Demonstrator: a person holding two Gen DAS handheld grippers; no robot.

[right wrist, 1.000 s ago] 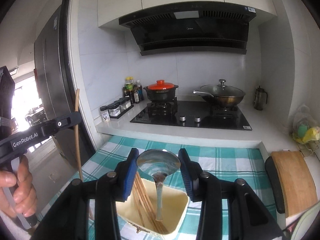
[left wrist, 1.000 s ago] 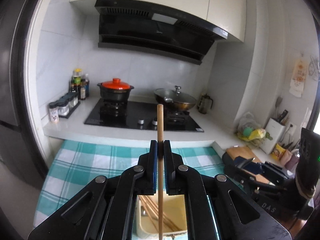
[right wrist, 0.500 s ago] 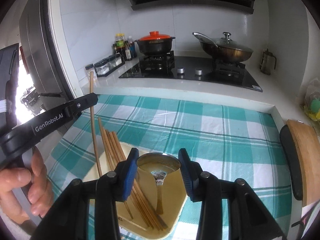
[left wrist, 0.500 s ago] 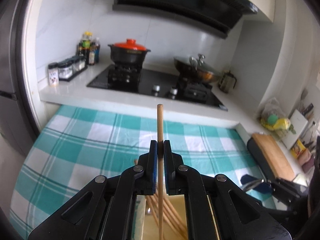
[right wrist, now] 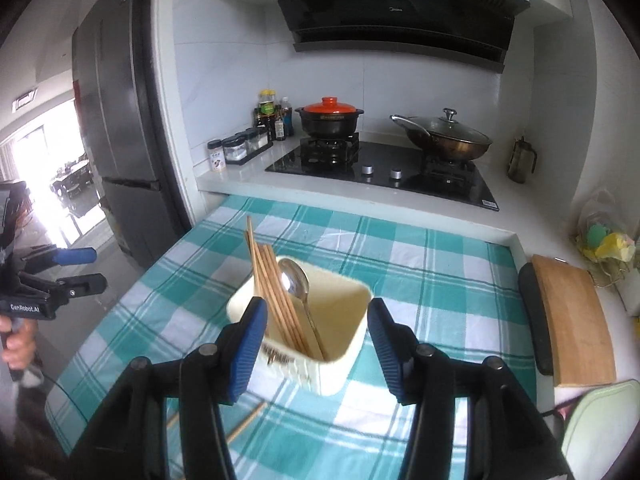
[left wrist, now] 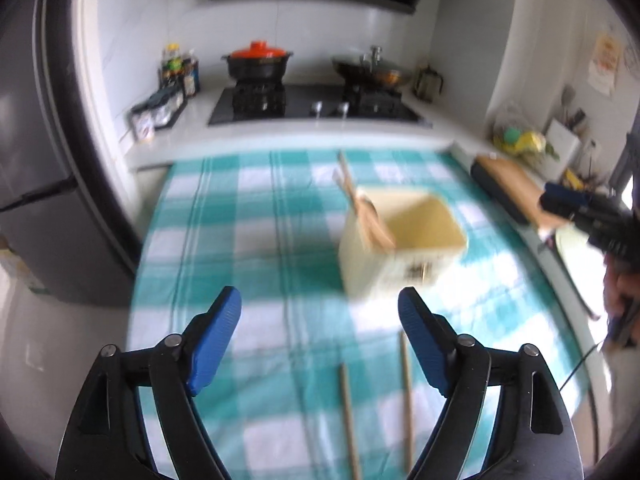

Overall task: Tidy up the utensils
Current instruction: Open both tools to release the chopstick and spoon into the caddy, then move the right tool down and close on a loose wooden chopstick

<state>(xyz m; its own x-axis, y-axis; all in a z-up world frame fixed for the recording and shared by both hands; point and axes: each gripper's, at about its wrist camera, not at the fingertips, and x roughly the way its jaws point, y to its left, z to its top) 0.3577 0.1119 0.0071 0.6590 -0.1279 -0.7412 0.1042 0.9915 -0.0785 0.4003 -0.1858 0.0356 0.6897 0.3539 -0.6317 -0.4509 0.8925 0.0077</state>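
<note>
A cream utensil holder [right wrist: 340,348] stands on the teal checked cloth [right wrist: 420,264]; it also shows, blurred, in the left wrist view [left wrist: 400,264]. Several wooden chopsticks [right wrist: 272,288] and a metal spoon [right wrist: 294,278] lean inside it. My right gripper [right wrist: 316,348] is open and empty, just in front of the holder. My left gripper [left wrist: 320,344] is open and empty, above the cloth near the holder's left. Two loose chopsticks [left wrist: 348,420] lie on the cloth between its fingers; they also show in the right wrist view [right wrist: 246,422].
A hob [right wrist: 380,168] with an orange-lidded pot [right wrist: 330,116] and a lidded wok [right wrist: 444,138] sits behind the table. Spice jars [right wrist: 236,150] stand at the counter's left. A wooden board [right wrist: 572,320] lies at the right, a fridge [right wrist: 116,152] at the left.
My left gripper let go of its chopstick, opened and pulled back left. My right gripper released the spoon into the holder, opened and drew back.
</note>
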